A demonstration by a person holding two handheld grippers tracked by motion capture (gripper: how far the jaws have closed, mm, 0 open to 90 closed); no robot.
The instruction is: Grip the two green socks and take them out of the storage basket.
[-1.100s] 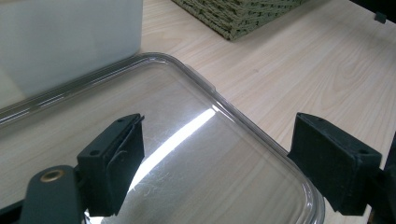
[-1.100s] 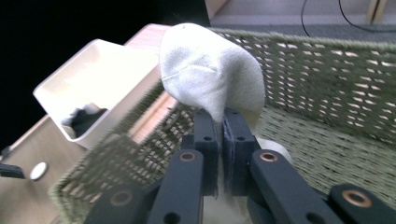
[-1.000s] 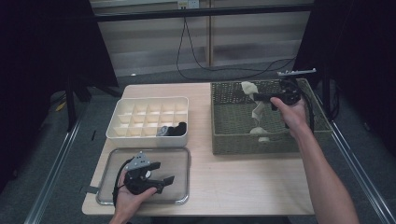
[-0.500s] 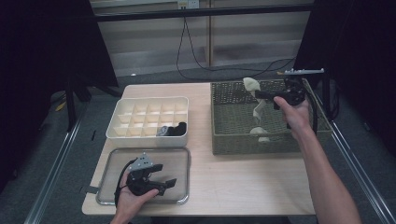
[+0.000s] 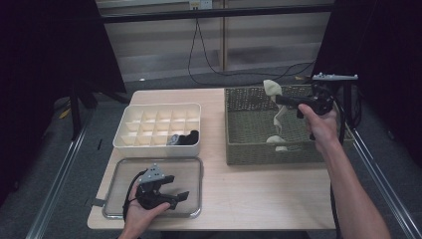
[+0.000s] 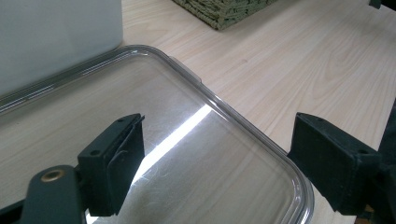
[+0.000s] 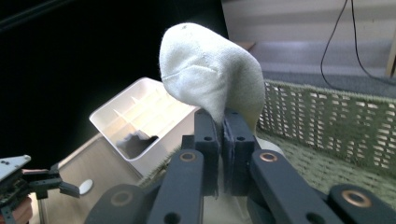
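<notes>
Right hand-held gripper [image 5: 276, 99] at upper right of the high view, clamped on a cream fabric sock [image 5: 275, 109] dangling over the green woven basket [image 5: 249, 149]; left hand-held gripper [image 5: 180, 196] at lower left, jaws apart above the clear plastic lid [image 5: 119, 169] on the table [image 5: 249, 199].

**One claw spread, one claw clamped**

The left claw [image 5: 175, 195] sits low in the left hand [image 5: 142, 211], its jaws spread wide with nothing between them. The right forearm stretches forward, and the right hand [image 5: 318, 124] holds the right claw [image 5: 278, 99] raised and level, jaws pinched tight together.
</notes>
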